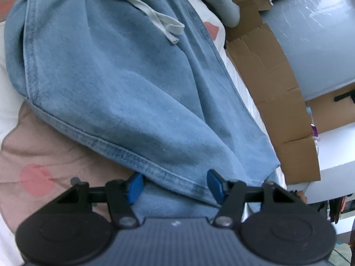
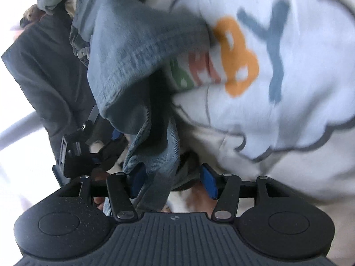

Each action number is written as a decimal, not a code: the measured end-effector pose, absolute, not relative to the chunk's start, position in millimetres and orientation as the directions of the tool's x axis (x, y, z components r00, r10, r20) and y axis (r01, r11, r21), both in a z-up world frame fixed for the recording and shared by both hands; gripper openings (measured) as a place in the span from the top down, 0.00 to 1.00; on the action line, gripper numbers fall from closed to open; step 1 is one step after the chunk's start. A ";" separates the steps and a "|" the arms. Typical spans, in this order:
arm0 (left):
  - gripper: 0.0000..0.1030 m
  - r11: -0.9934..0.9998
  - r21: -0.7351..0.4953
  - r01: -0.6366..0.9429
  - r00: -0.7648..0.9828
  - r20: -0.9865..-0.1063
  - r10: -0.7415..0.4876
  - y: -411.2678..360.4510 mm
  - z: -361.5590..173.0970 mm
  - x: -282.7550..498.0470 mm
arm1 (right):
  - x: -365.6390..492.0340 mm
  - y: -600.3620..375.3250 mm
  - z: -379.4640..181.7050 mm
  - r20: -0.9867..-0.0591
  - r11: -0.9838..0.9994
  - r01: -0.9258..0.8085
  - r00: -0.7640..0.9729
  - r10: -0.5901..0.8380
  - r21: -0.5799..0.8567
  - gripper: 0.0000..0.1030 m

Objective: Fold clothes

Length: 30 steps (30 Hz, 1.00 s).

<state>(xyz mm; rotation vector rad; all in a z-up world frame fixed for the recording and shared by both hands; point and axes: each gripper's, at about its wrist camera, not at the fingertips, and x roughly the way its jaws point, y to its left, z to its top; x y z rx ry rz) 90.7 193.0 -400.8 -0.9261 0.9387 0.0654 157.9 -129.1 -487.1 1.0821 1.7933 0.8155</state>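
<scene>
Jeans (image 1: pixel 124 84) hem between spread left gripper (image 1: pixel 175 185) fingers; denim fold hangs between right gripper (image 2: pixel 173 182) fingers, parted, ungripped.

Light-blue denim jeans (image 1: pixel 124 84) with pale drawstring (image 1: pixel 150 13) lie on pink-spotted bedding (image 1: pixel 37 155).

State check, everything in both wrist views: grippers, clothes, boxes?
Left hand-held gripper: open, fingers astride the jeans hem.
Right hand-held gripper: open, denim hanging between its fingers.
Jeans: spread out, creased, not fully flat.
Drawstring: loose, untied.
Denim fold: bunched, draped, blurred.
Sweatshirt: worn by the person, print facing the camera.
Cardboard: flattened, standing beside the bed.
</scene>
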 end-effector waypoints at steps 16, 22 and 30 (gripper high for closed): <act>0.94 0.543 -0.693 -0.474 0.694 -0.673 -0.254 206.8 -396.5 81.4 | 169.2 -170.2 -435.9 -0.460 0.480 0.109 -0.165 0.872 0.871 0.99; 0.97 0.539 -0.700 -0.468 0.730 -0.650 -0.211 209.5 -380.9 76.9 | 181.1 -221.1 -422.4 -0.586 0.591 0.018 -0.113 0.803 0.806 0.99; 0.97 0.507 -0.731 -0.456 0.776 -0.606 -0.176 214.2 -356.6 70.9 | 192.3 -277.8 -368.7 -0.735 0.733 -0.092 0.021 0.678 0.674 0.99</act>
